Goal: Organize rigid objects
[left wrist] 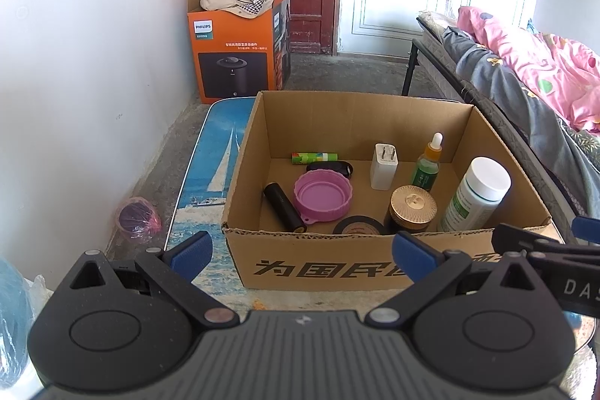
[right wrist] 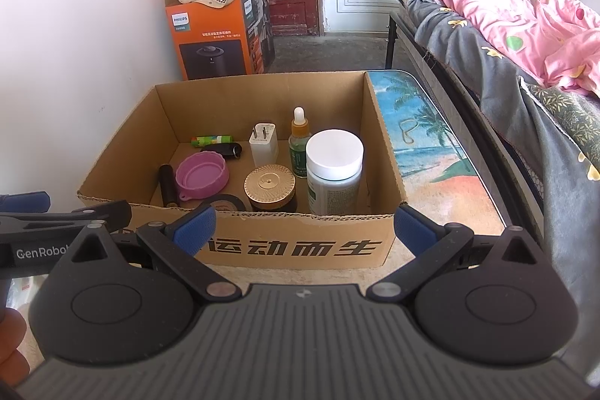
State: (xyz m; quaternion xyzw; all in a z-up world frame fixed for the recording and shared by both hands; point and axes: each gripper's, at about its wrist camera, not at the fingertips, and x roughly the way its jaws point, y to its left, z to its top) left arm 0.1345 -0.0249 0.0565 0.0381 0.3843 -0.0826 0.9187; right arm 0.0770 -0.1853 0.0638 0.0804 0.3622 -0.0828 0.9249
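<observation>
On the table (right wrist: pixel 450 208) with the printed seaside top sits an open cardboard box (left wrist: pixel 375 122), and both my grippers hang just short of its near wall. My left gripper (left wrist: pixel 302 253) is spread wide with nothing between its blue pads (left wrist: pixel 191 255); my right gripper (right wrist: pixel 305 231) is likewise released and empty, and the two sit side by side, each one's fingers showing at the edge of the other's view. Everything loose is already inside the box. Along the far wall: a green printed tube (left wrist: pixel 314 158) lying flat, a black key fob (left wrist: pixel 330 168) just in front of it, a white plug adapter (left wrist: pixel 384 167) standing, and a green dropper bottle (left wrist: pixel 427 164) upright to its right. By the right wall stands a white-capped bottle (left wrist: pixel 474 195), tilted slightly in my left view. Near the front wall: a black cylinder (left wrist: pixel 283 207) lying at the left, a pink ribbed lid (left wrist: pixel 323 196) open side up beside it, a black tape roll (left wrist: pixel 358 226) partly hidden by the box rim, and a gold-lidded jar (left wrist: pixel 412 208) next to the roll. Beyond the table an orange Philips carton (left wrist: pixel 240 59) stands against the wall; a bed (right wrist: pixel 525 36) with pink bedding runs along the right
</observation>
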